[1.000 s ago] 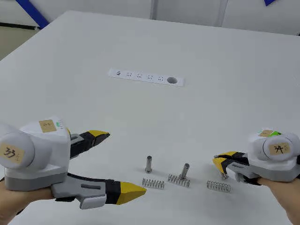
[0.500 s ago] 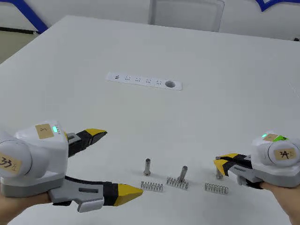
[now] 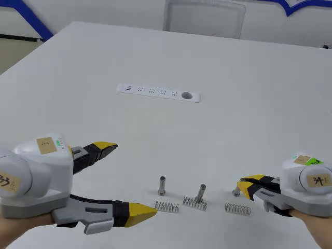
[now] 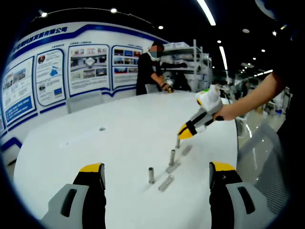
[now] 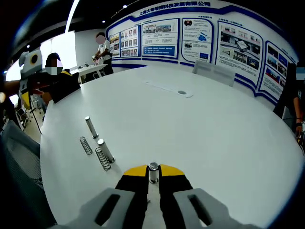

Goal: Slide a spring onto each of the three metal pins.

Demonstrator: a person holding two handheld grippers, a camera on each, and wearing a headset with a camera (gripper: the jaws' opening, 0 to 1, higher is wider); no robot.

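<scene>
Three short metal pins stand upright in a row on the white table: the left pin (image 3: 162, 185), the middle pin (image 3: 200, 192) and the right pin (image 3: 236, 191). A small spring lies flat in front of each: the left spring (image 3: 167, 207), the middle spring (image 3: 195, 203) and the right spring (image 3: 238, 209). My right gripper (image 3: 243, 184) is low at the right pin (image 5: 153, 171), its yellow tips shut on it. My left gripper (image 3: 124, 179) hovers to the left of the row, wide open and holding nothing. The pins (image 4: 172, 157) lie ahead of it.
A white power strip (image 3: 158, 92) lies flat further back on the table. A chair (image 3: 203, 18) stands at the far edge. People stand beyond the table (image 4: 149, 71). The near table edge is close under both hands.
The head camera has tilted, so the whole picture sits slightly lower. Both grippers, the pins and the springs keep about the same places relative to each other.
</scene>
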